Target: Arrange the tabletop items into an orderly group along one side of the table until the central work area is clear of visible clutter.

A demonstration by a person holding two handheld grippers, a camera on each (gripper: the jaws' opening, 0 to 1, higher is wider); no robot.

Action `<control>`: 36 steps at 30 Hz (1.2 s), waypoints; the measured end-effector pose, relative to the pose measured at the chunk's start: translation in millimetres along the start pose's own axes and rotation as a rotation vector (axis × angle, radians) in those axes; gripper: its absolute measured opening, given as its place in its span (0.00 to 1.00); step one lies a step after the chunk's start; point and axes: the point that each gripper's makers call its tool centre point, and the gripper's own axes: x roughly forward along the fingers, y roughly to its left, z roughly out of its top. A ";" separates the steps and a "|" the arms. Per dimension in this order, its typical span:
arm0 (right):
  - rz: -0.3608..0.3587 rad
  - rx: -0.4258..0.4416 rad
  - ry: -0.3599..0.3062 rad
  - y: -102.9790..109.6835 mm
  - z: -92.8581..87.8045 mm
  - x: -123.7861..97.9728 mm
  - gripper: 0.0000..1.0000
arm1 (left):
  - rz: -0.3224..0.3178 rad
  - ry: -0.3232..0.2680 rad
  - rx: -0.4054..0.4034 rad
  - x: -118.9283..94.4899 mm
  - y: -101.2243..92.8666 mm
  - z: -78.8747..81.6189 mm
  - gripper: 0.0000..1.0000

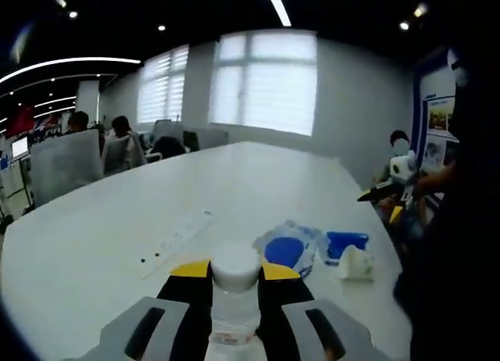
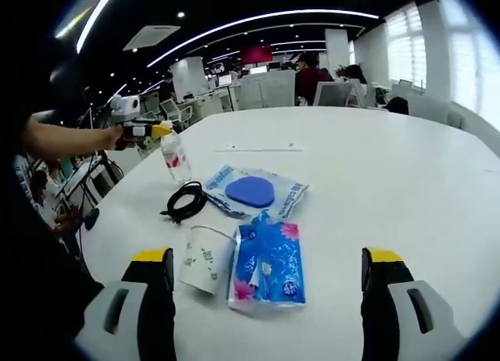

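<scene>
The left claw point(image 1: 235, 277) is clamped on a clear bottle point(image 1: 234, 298) standing on the white counter point(image 1: 258, 173). The right gripper view adds a black cable point(image 2: 185, 200), paper cup point(image 2: 205, 258) and tissue pack point(image 2: 269, 261) near the bottle; the right claw point(image 2: 267, 269) is spread wide.

My right gripper point(image 2: 266, 287) hangs over the table point(image 2: 406, 181); between its jaws lies a tissue pack point(image 2: 269, 263). A paper cup point(image 2: 203, 258) lies on its side just left of the pack, touching it. Ahead of the pack, a flat packet point(image 2: 254, 191); left of that, a coiled cable point(image 2: 186, 201). Farther ahead-left stands a bottle point(image 2: 175, 156), with my left gripper point(image 2: 152, 132) at its top. Beyond the packet, well apart, a power strip point(image 2: 260, 148).
</scene>
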 end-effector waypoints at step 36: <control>0.048 -0.022 -0.012 13.7 8.9 10.7 0.96 | 0.249 -0.061 -0.065 -14.3 4.6 7.5 0.34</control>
